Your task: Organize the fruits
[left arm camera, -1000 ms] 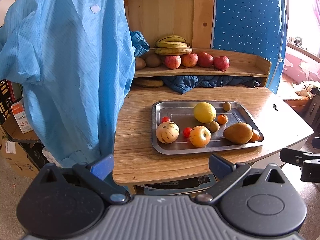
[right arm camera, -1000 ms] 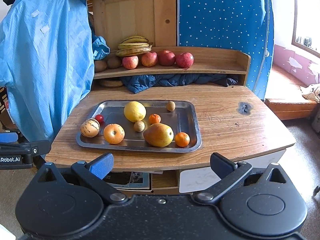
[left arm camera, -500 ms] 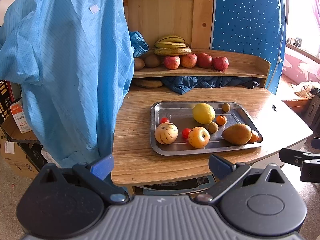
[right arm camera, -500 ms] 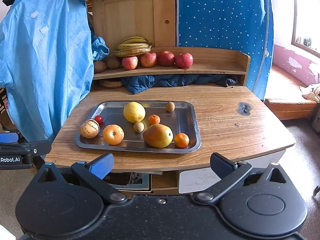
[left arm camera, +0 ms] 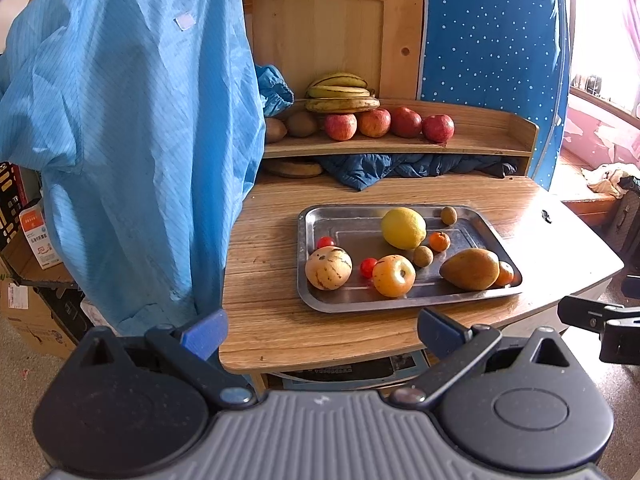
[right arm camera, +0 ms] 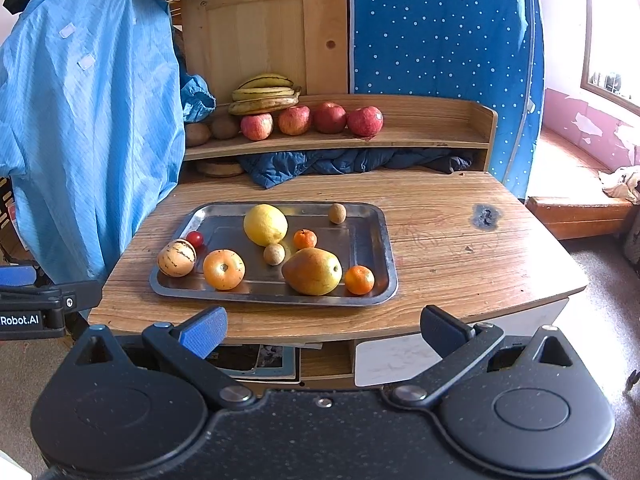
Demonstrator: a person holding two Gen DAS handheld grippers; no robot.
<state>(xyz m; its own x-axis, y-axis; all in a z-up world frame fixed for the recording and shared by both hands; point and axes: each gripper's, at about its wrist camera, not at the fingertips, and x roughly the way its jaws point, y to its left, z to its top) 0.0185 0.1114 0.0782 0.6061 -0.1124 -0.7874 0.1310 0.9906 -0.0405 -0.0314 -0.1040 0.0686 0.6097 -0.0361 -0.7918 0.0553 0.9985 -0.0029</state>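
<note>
A steel tray (left arm camera: 316,304) (right arm camera: 384,236) on the wooden table holds a lemon (left arm camera: 403,227) (right arm camera: 265,224), a brown pear (left arm camera: 470,268) (right arm camera: 313,270), an orange apple-like fruit (left arm camera: 394,275) (right arm camera: 223,269), a striped pale melon (left arm camera: 328,267) (right arm camera: 176,257), small oranges, cherry tomatoes and small brown fruits. My left gripper (left arm camera: 320,330) and my right gripper (right arm camera: 322,330) are both open and empty, held short of the table's front edge.
A raised wooden shelf (right arm camera: 420,140) at the back carries bananas (right arm camera: 266,94), several red apples (right arm camera: 330,117) and kiwis. Dark blue cloth (right arm camera: 320,162) lies under it. A light blue garment (left arm camera: 120,140) hangs at the table's left.
The left view has drifted slightly, so the tray sits a little further left and lower in it. The right view has barely changed. Both grippers stay open.
</note>
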